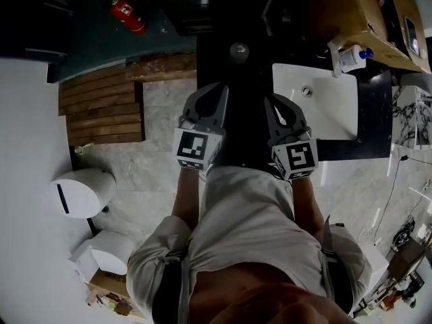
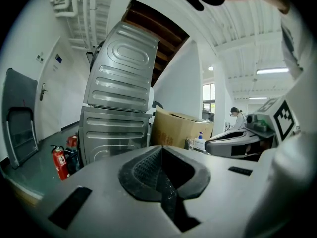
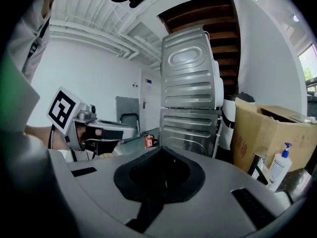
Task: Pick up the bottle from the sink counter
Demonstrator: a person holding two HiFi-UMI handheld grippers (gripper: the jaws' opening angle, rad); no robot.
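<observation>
The white bottle (image 1: 351, 57) with a blue pump stands on the dark counter at the far edge of the white sink (image 1: 335, 120), at the upper right of the head view. It shows small beside a cardboard box in the left gripper view (image 2: 199, 141) and at the lower right of the right gripper view (image 3: 280, 168). Both grippers are held side by side in front of the person, well short of the bottle. My left gripper (image 1: 211, 90) (image 2: 161, 148) has its jaws together with nothing between them. My right gripper (image 1: 273, 100) (image 3: 161, 149) looks shut and empty too.
A large cardboard box (image 1: 351, 9) (image 3: 277, 128) sits behind the bottle. Two stacked metal machines (image 2: 119, 108) (image 3: 190, 98) stand ahead, with a red fire extinguisher (image 1: 128, 15) (image 2: 60, 161) on the floor to their left. Wooden slats (image 1: 101, 110) and a white toilet (image 1: 84, 193) lie on the left.
</observation>
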